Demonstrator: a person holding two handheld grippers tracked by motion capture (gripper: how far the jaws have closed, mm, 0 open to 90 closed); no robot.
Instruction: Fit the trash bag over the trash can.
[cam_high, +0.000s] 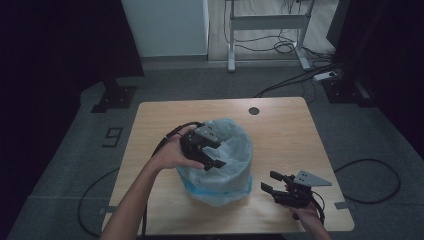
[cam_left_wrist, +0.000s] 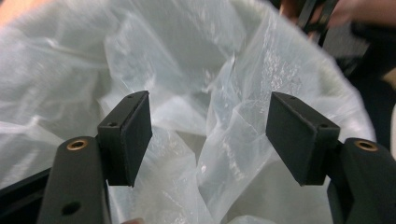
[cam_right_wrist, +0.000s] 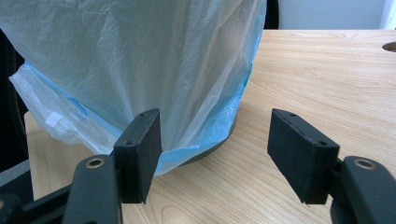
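Dim room: grey carpet (cam_high: 60, 165), white cabinet (cam_high: 167, 27), desk frame (cam_high: 267, 22).

A single digit "9" (cam_high: 114, 135) is marked in dark lines on the grey floor (cam_high: 65, 165), left of the tabletop (cam_high: 290, 130). Nothing else is readable.

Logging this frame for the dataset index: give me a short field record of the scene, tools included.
surface: wooden table
main object: bin lined with a translucent plastic bag, bag draped over the rim and down the outside
left tool: open, at the bin's mouth, jaws over the liner inside
right tool: open, low at the table's near right, aimed at the bin's base, touching nothing
bag hem: blue edge bunched near the table
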